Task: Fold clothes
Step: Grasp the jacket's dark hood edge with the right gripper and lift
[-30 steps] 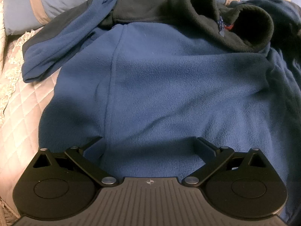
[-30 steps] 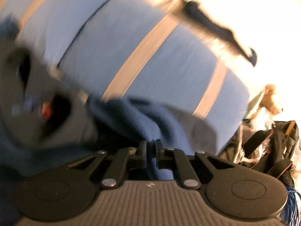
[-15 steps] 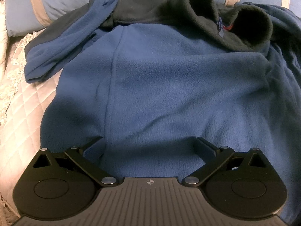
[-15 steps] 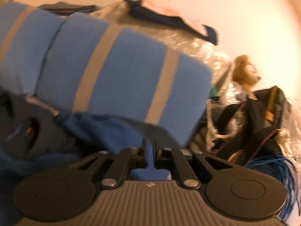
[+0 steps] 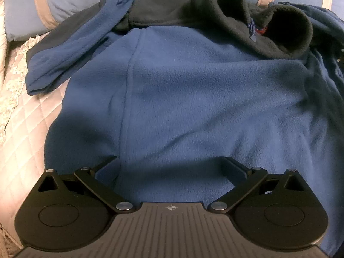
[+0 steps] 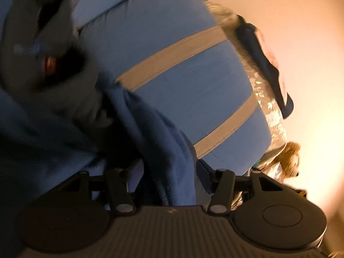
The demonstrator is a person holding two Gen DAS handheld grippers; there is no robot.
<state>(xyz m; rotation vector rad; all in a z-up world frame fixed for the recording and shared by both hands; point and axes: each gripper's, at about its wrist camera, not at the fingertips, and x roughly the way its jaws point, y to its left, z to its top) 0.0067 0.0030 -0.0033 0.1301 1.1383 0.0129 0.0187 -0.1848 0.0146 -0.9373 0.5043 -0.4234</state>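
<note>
Blue fleece jacket (image 5: 193, 99) spread flat across quilted bedspread (image 5: 25, 129), dark collar (image 5: 247, 17) up against blue striped pillows (image 5: 71, 2); one sleeve (image 5: 81, 49) folded over at far left. Only left wrist view shows this full spread.

Left gripper (image 5: 171, 167) hovering over hem, jaws wide apart, gripping nothing.

Right wrist view, blurred: right gripper (image 6: 165, 178) jaws opening, fold of blue fleece (image 6: 169, 172) between them, pads not pressing. Wall (image 6: 290, 43) and teddy bear (image 6: 290, 157) seen only here.

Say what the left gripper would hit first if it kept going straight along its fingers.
Most likely the blue fleece jacket: the left gripper stands open just over its flat body panel, with nothing between. How near the fabric lies is unclear.
</note>
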